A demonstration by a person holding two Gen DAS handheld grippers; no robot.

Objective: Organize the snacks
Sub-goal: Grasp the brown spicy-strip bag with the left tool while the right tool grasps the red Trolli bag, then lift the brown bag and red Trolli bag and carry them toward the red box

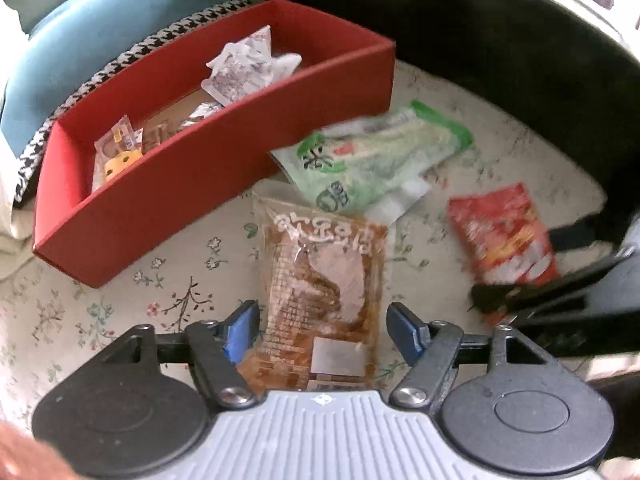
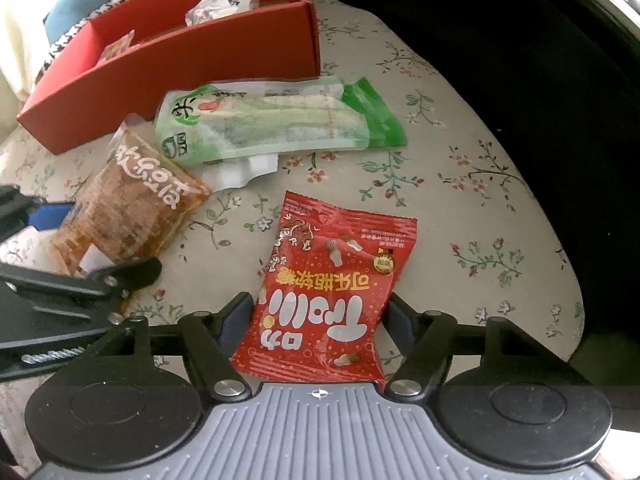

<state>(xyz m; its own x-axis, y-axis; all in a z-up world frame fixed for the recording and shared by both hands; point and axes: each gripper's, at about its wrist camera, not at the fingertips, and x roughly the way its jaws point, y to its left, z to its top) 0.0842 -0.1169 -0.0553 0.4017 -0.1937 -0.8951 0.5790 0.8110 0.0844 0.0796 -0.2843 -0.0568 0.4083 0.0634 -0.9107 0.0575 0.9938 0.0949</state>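
box red | packets: brown, green-white, red | cloth cream floral | cushion blue

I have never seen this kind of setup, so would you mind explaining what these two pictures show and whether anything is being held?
A person holds a two-finger gripper in each hand; each picture comes from a camera looking along one gripper's fingers. In the left view, the left gripper straddles a brown snack packet, its blue pads apart from the wrapper. In the right view, the right gripper straddles a red gummy bag lying on the floral cloth; whether it grips is unclear. A green packet lies beside a red box that already contains small wrapped snacks.
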